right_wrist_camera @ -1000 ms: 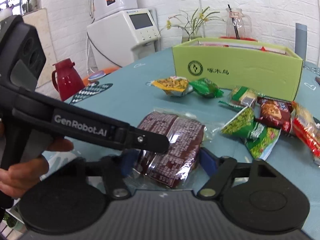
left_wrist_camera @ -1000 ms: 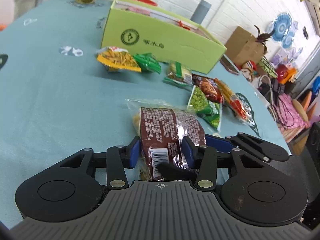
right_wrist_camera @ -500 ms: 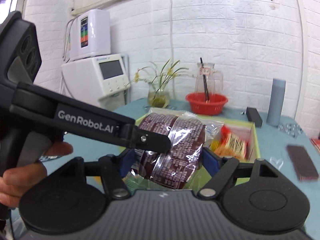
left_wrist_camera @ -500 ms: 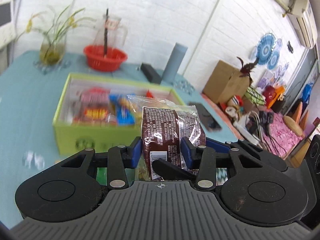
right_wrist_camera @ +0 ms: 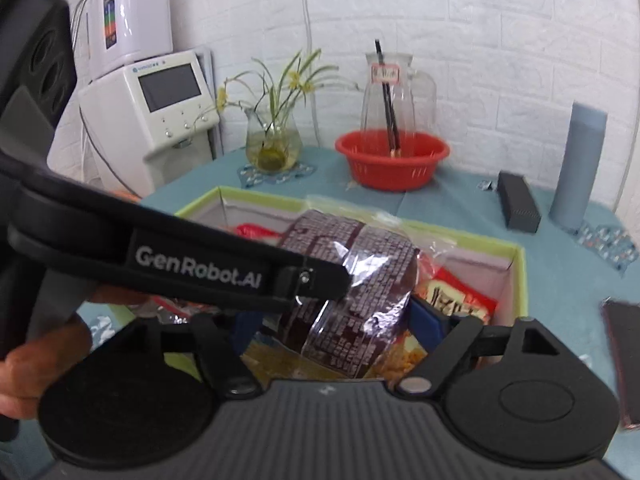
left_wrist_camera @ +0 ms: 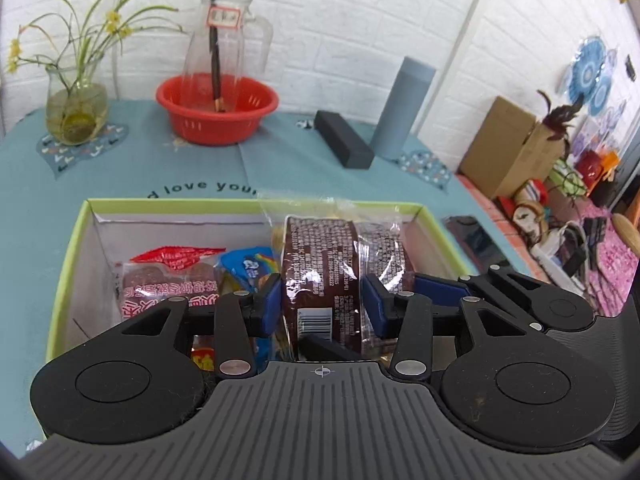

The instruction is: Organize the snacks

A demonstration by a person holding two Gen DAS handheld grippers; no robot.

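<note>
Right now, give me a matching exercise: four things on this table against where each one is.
Things:
1. brown snack pack
2. glass pitcher
3. black case
4. red snack bag

Places:
A. lying beside the grey-blue cylinder
B. lying inside the green box, left part
C. standing in the red basket
D. clamped in the left tongs above the box

Pairs: 1-D, 2-C, 3-A, 4-B
</note>
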